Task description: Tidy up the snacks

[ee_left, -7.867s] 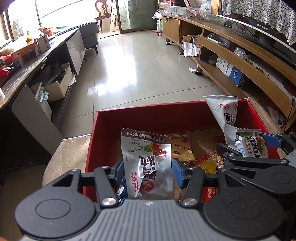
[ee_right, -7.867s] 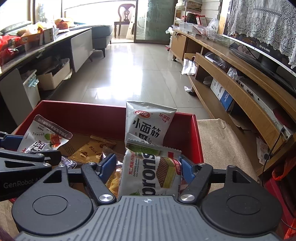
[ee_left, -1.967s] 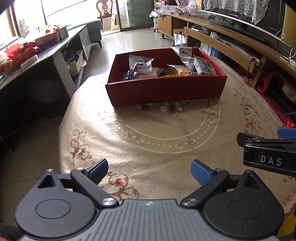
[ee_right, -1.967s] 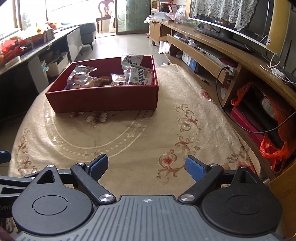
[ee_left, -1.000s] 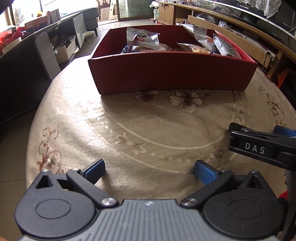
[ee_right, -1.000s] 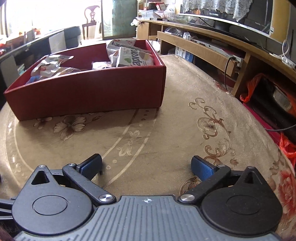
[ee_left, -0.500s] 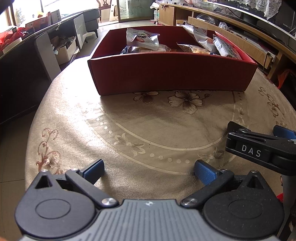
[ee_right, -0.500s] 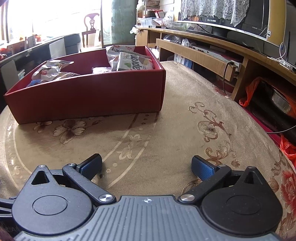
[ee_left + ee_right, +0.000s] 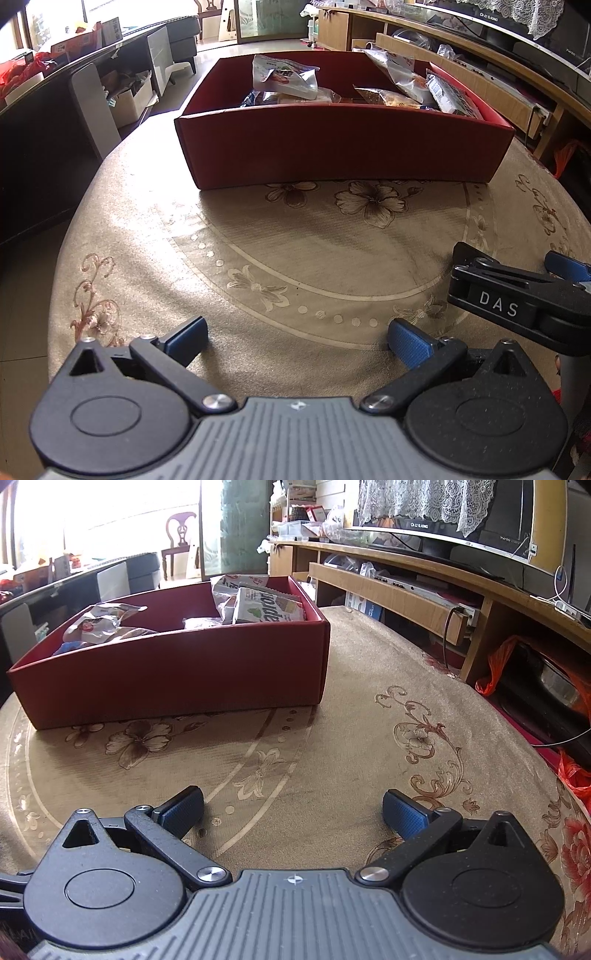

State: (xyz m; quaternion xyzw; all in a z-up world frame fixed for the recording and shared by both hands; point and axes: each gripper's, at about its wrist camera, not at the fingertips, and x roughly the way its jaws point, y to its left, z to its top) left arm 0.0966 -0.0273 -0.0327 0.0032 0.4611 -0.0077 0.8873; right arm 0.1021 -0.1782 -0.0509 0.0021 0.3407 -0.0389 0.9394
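- Red cardboard box (image 9: 343, 147) stands on the far half of the round worktop (image 9: 295, 251), which carries a beige floral cloth; its long side faces both cameras.
- Snack packets lie inside it: a silver packet (image 9: 284, 77) at the left rear, a green-and-white wafer packet (image 9: 267, 605) leaning at the right end, and other wrappers between them that are too crowded to tell apart.
- No snack shows on the bare cloth in either view, so the sorting looks finished or close to it; the near edge of the worktop lies outside both views.
- Left gripper (image 9: 295, 338) hovers low over the near part of the cloth, its blue-padded fingers (image 9: 408, 341) spread wide with nothing between them.
- Right gripper (image 9: 291, 812) sits beside it on the right, fingers likewise apart and empty; its black body marked DAS shows at the right edge of the left view.
- Key relation: the box lies straight ahead of both grippers and well apart from them, its long axis running across their line of reach.
- Left gripper faces the silver-packet end and the right gripper the wafer end; neither seems clearly nearer, so any further tidying would probably split by side.
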